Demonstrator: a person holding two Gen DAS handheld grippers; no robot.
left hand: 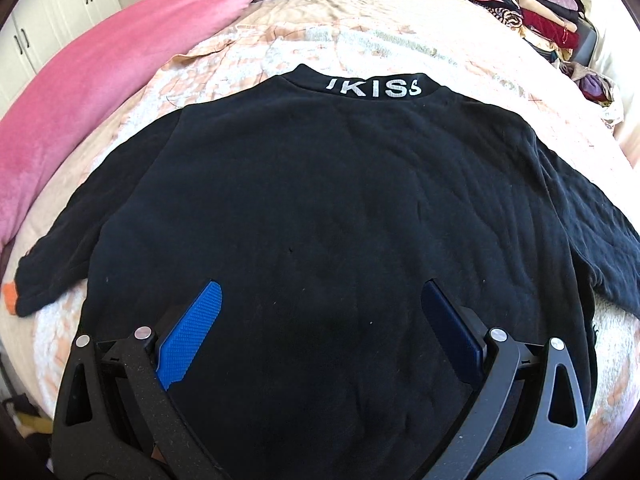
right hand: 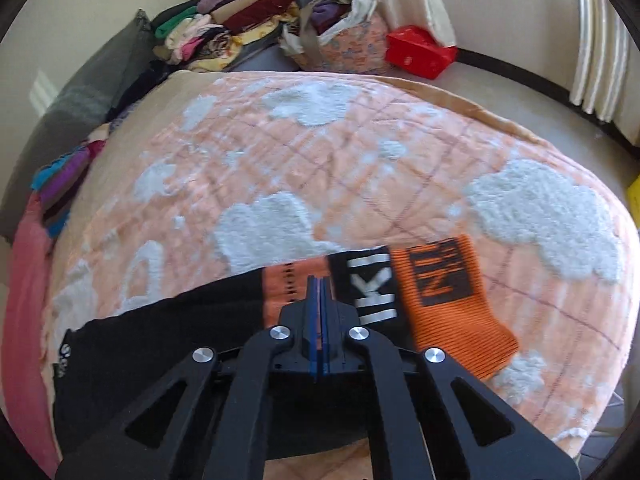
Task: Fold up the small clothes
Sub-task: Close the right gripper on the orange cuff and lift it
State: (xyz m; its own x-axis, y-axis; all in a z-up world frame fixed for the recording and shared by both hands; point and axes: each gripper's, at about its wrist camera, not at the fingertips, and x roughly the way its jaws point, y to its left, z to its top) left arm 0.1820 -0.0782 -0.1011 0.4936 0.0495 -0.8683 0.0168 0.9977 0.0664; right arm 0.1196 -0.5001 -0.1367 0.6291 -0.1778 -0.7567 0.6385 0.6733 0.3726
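Note:
A small black sweater with white "KISS" lettering on the collar lies spread flat, back up, on the bed, sleeves out to both sides. My left gripper is open and empty over its lower middle. In the right wrist view my right gripper is shut on the end of the sweater's right sleeve, at its orange and black cuff, and holds it just above the bedspread.
The bed carries a peach quilt with white fluffy patches. A pink duvet lies along the left. Stacks of folded clothes sit at the head of the bed. A cloth bag and a red box stand beyond.

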